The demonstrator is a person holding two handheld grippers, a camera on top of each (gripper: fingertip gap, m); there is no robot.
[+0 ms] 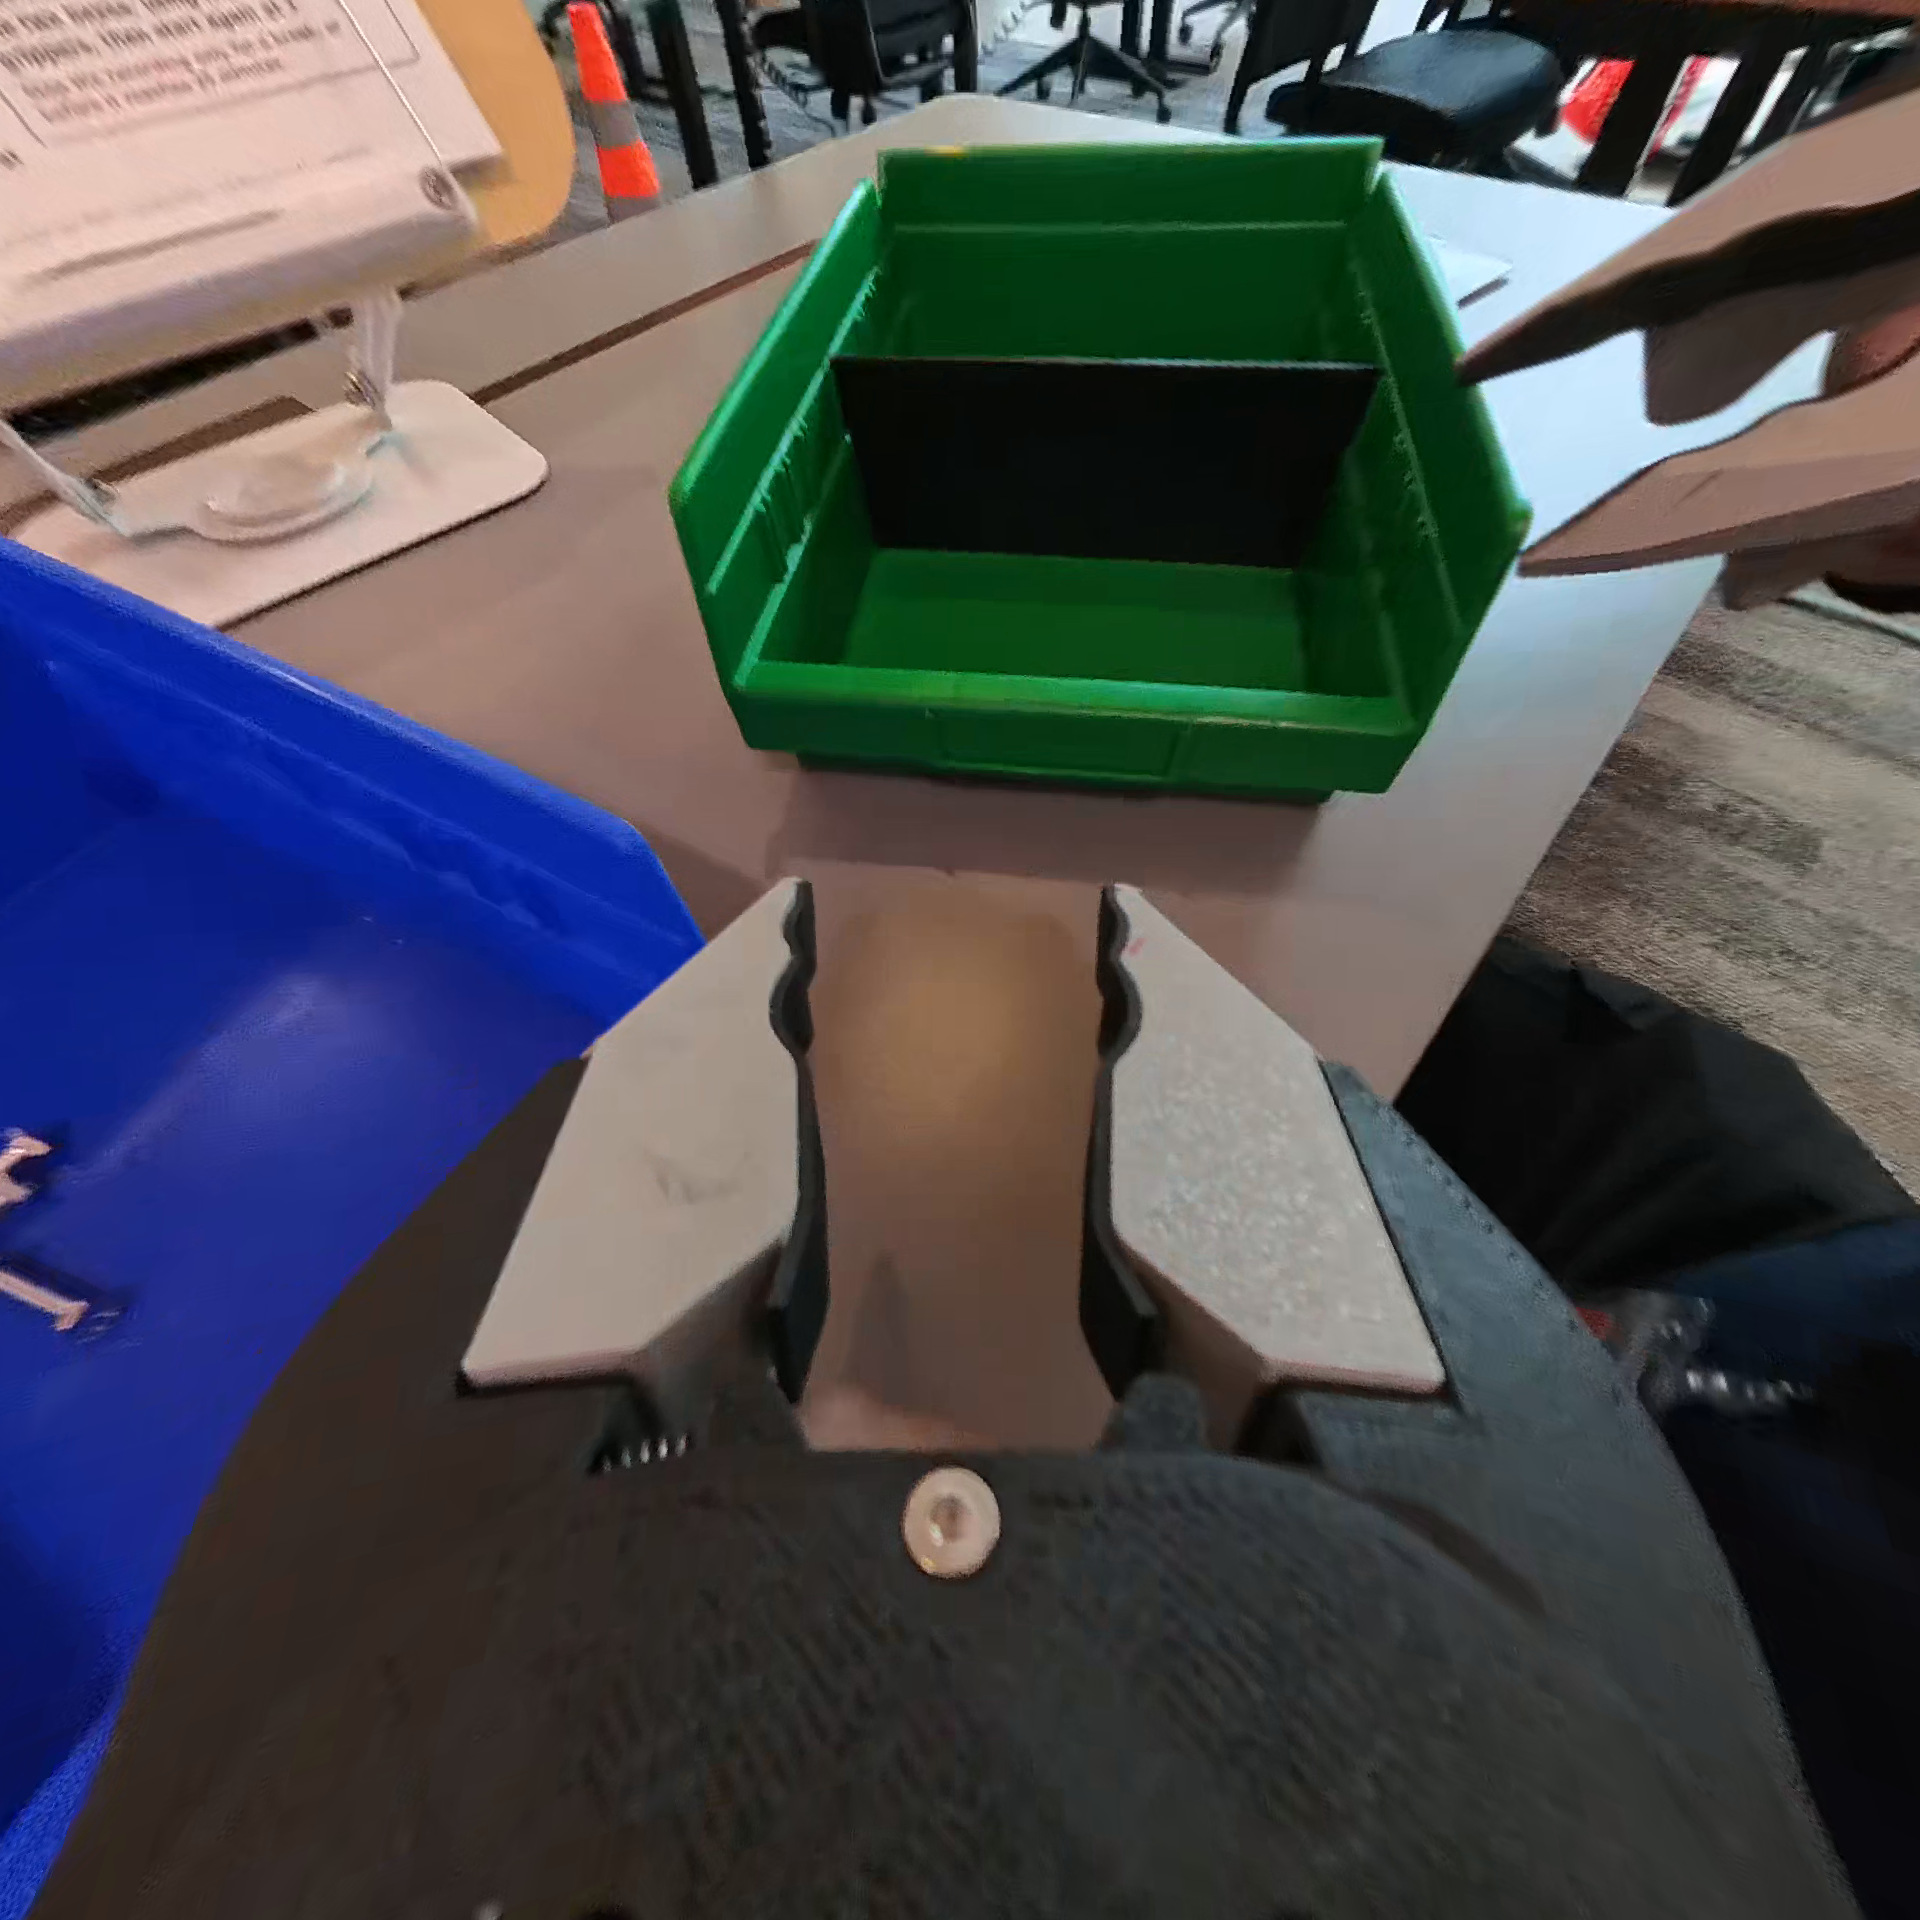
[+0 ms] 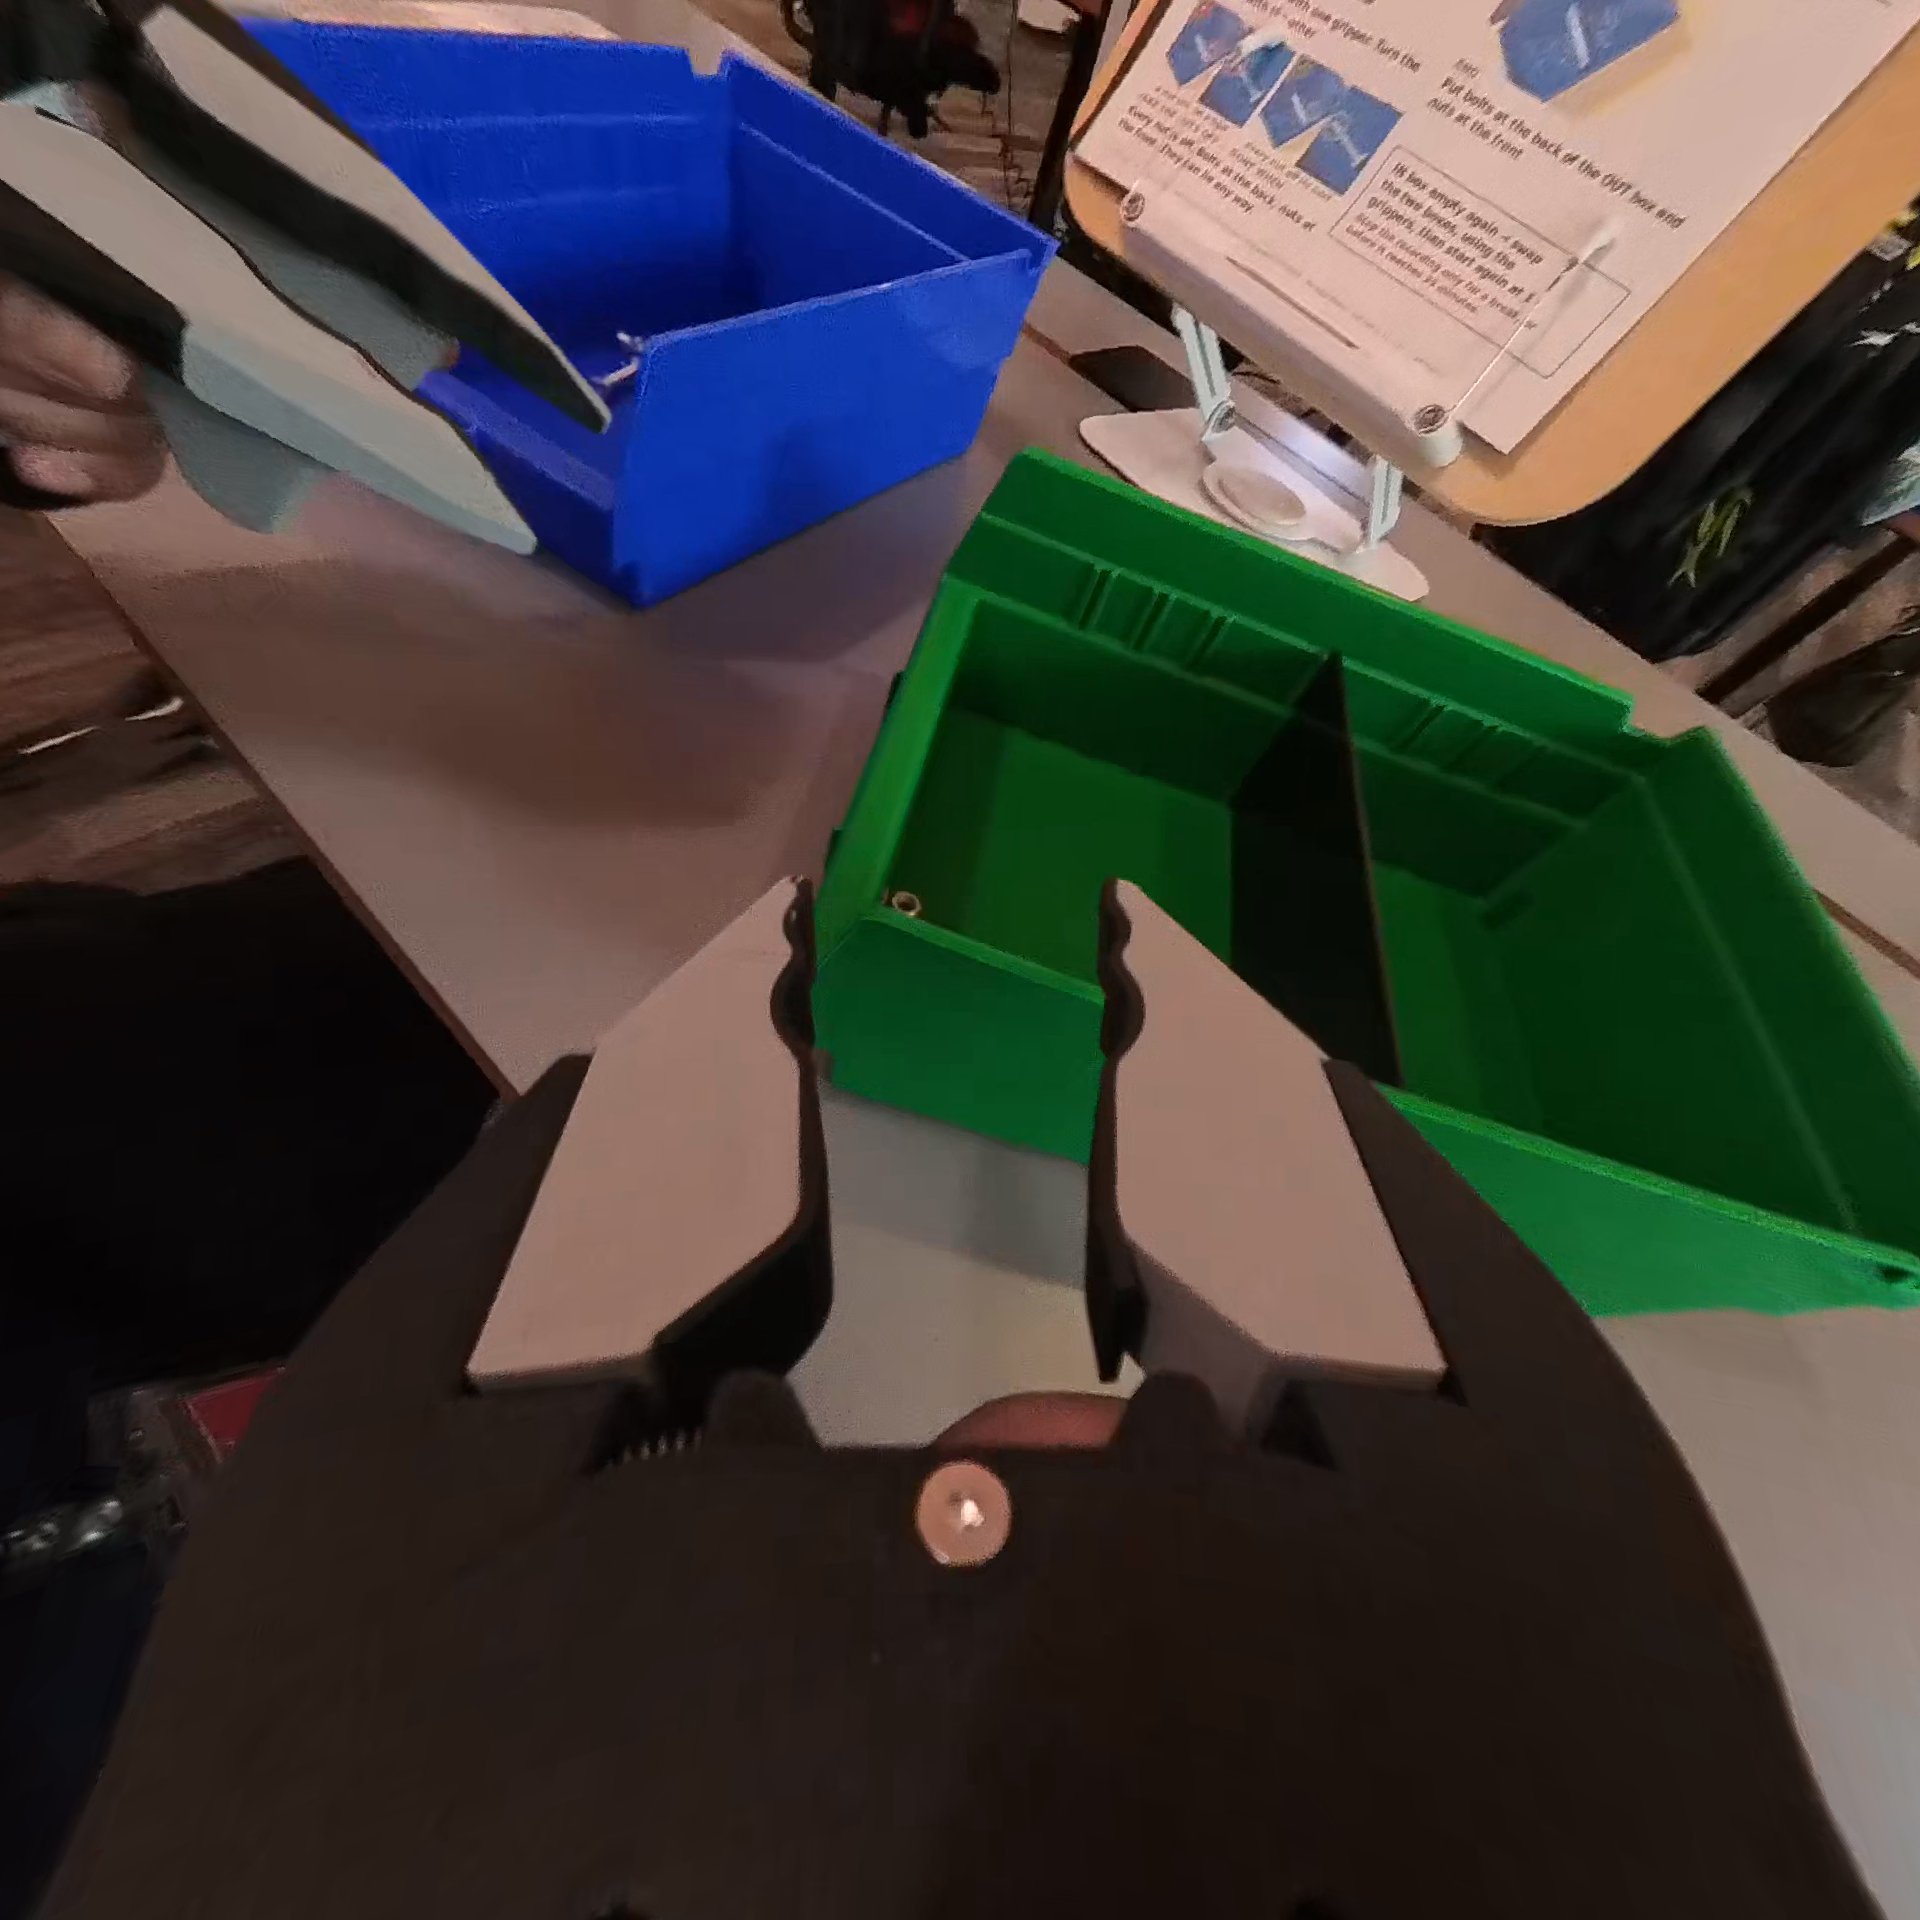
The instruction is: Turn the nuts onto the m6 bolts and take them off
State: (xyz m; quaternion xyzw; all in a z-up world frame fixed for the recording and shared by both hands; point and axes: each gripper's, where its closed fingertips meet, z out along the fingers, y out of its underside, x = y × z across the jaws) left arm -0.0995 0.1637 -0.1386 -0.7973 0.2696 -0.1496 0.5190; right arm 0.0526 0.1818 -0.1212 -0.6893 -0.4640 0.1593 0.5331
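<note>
On the grey worktop [image 1: 582, 644] stand two plastic bins. From the left wrist view, the green bin [image 1: 1081, 717] sits at twelve o'clock just beyond the left tongs [image 1: 956, 904], and the blue bin [image 1: 343, 790] fills the nine o'clock side. A black divider [image 1: 1091, 457] stands upright across the green bin, splitting it into a near and a far compartment. The left tongs hover above bare worktop with their jaws wide apart and nothing between them.

Inside the blue bin, at about eight o'clock in that view, lie blurred silvery bolts [image 1: 42, 1247]; whether nuts sit on them cannot be told. From the right wrist view, more metal shows on the blue bin's floor near its low front wall, at eleven o'clock.

The right tongs [image 2: 956, 904] also gape wide and empty, their tips poised over the near corner of the green bin. Just past the left fingertip, a small brass-coloured nut [image 2: 906, 902] lies in the corner of the compartment left of the divider. The right compartment shows only green floor.

A white stand [image 2: 1278, 499] carrying a printed instruction sheet [image 2: 1455, 187] rests on the worktop at one o'clock, behind the green bin.
</note>
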